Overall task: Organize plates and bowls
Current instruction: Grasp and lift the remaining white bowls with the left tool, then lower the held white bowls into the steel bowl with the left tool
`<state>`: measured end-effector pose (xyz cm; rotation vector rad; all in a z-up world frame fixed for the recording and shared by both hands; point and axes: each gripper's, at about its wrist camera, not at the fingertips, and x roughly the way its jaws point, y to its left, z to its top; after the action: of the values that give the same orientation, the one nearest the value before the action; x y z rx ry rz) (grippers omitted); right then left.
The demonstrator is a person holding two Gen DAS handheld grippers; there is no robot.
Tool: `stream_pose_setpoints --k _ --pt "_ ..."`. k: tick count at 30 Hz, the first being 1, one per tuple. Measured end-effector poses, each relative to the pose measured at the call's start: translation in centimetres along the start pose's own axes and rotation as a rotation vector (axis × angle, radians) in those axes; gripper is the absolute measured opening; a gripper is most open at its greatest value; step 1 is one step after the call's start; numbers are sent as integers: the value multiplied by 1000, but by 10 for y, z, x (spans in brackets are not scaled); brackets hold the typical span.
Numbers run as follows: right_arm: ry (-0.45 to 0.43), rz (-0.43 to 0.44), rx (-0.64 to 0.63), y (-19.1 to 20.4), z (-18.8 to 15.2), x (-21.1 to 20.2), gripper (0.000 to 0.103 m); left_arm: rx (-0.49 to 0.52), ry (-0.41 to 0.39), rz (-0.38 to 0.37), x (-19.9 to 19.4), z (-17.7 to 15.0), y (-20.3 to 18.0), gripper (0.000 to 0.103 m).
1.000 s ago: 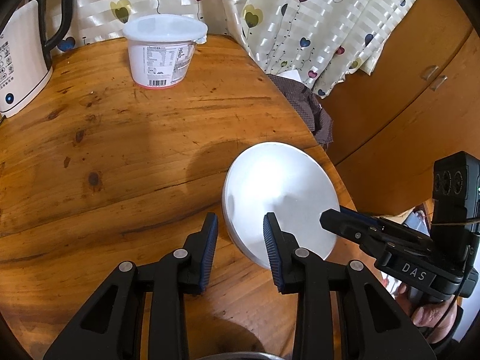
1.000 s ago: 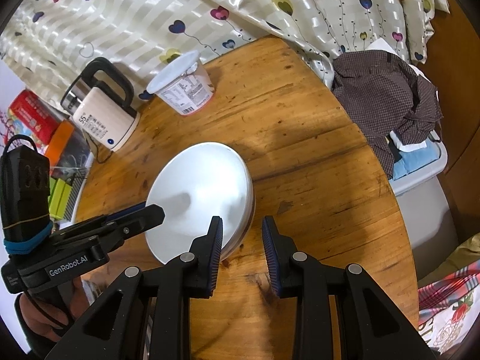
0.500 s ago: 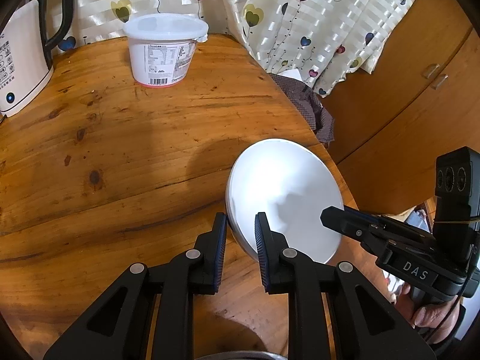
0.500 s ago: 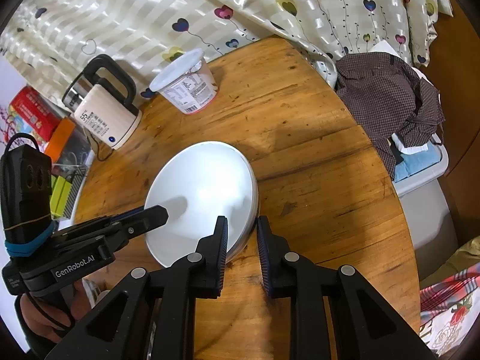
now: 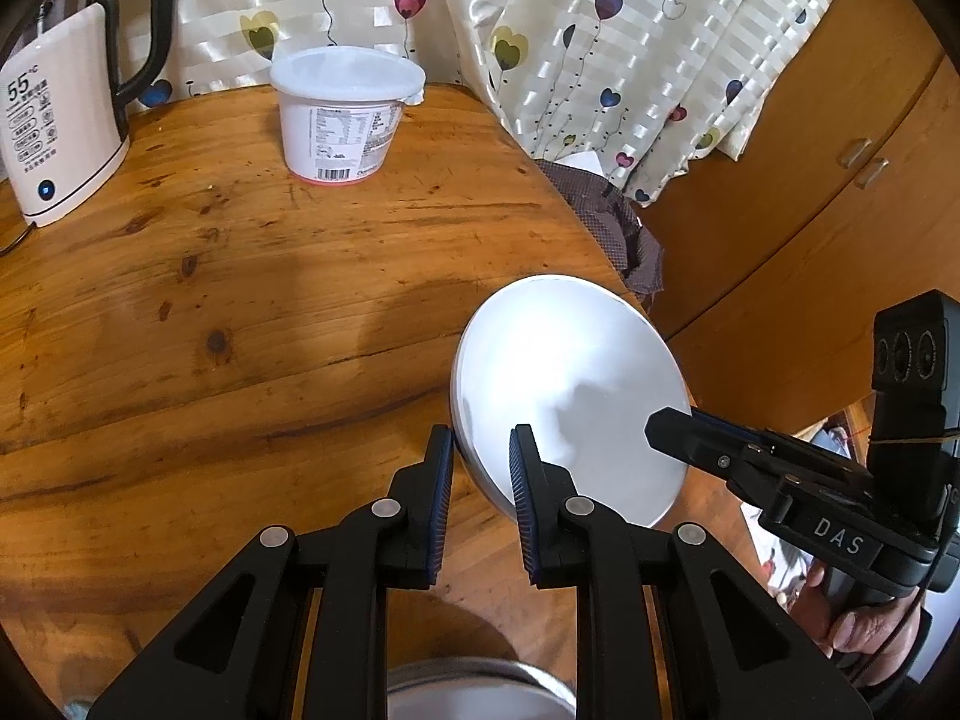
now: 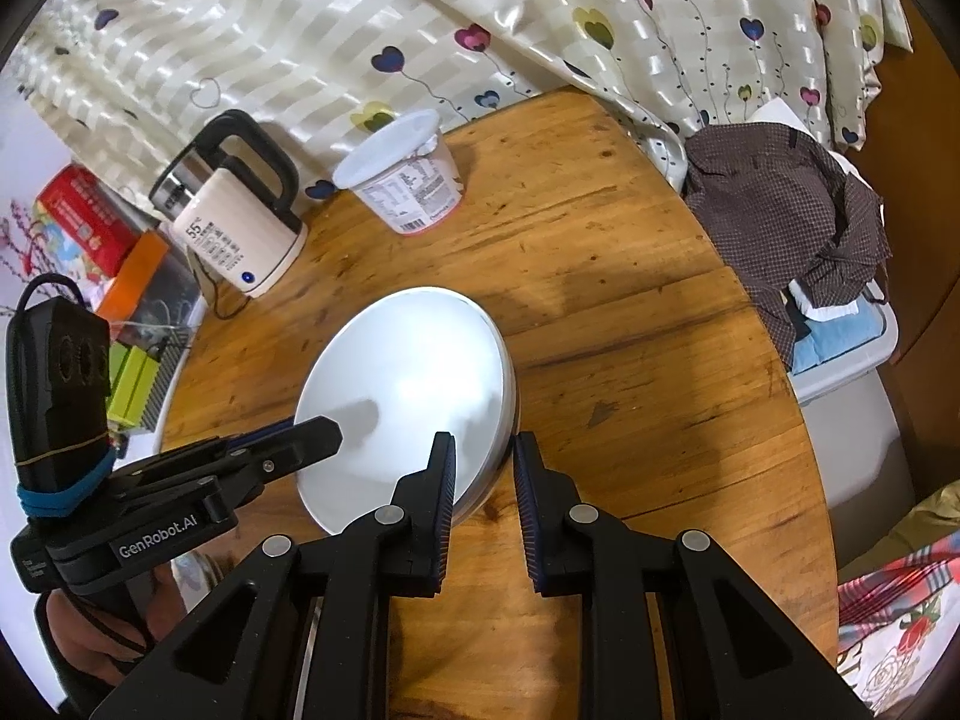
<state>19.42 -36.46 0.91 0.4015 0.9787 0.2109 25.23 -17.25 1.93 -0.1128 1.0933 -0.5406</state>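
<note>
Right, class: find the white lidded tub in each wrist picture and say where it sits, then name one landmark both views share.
Left wrist view: the white tub stands at top centre-left, at the table's far edge, right of the kettle.
Right wrist view: the white tub is upper centre, tilted by the lens, right of the kettle.
Shared landmark: the heart-print curtain behind it.

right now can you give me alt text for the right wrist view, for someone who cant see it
The right gripper is clamped on the near right rim of a white plate stack on a round wooden table, while the left gripper reaches over the stack's left side. Behind stand a white tub and an electric kettle, before a heart-print curtain.
</note>
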Motion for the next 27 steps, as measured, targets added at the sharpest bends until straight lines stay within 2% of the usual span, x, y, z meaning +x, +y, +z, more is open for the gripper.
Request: stream_pose_setpoints --k 27 --pt "-32 45 -87 56 -24 -40 19 -14 -87 28 -72 -38 4 20"
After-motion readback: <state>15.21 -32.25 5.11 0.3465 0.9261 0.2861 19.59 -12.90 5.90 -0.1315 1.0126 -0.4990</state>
